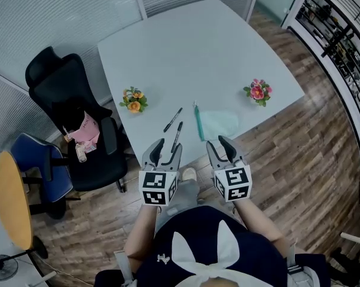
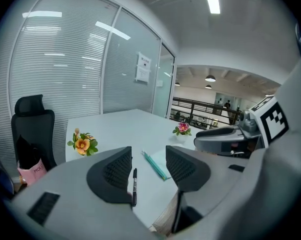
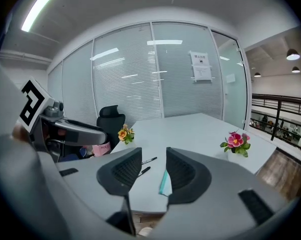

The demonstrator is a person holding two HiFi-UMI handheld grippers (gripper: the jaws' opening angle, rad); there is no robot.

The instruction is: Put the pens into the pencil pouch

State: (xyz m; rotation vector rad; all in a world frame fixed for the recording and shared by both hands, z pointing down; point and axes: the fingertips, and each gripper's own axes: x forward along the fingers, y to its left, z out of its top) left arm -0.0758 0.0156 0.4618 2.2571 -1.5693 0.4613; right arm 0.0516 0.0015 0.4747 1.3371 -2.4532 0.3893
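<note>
Head view. Both grippers are at lower centre, just off the near edge of the table (image 1: 198, 52). The left gripper (image 1: 167, 147) has its jaws apart with nothing in them; the right gripper (image 1: 219, 143) is the same. Two black pens lie side by side at centre frame, not touching: the near pen (image 1: 177, 135) is directly above the left gripper's tips, and the far pen (image 1: 173, 119) is a little further up and left. Both long axes run lower left to upper right, pointing mostly away from the person. The pale green pouch (image 1: 216, 124) lies flat just right of the pens, above the right gripper, with its zip edge running up-down on the side facing the pens.

Left gripper view. The jaws stand wide and empty. The near pen shows low in the gap, close to the left-hand jaw and lengthwise along the line of sight. The pouch is at the right of the gap, further off.

Right gripper view. The jaws are apart and empty. The pouch sits in the gap against the right-hand jaw; the pens lie left of it.

Judgement: the left gripper is nearer the pens and the right is nearer the pouch. The near pen lies almost in line with the left jaws, so the gripper would likely have to turn to close across its barrel.
</note>
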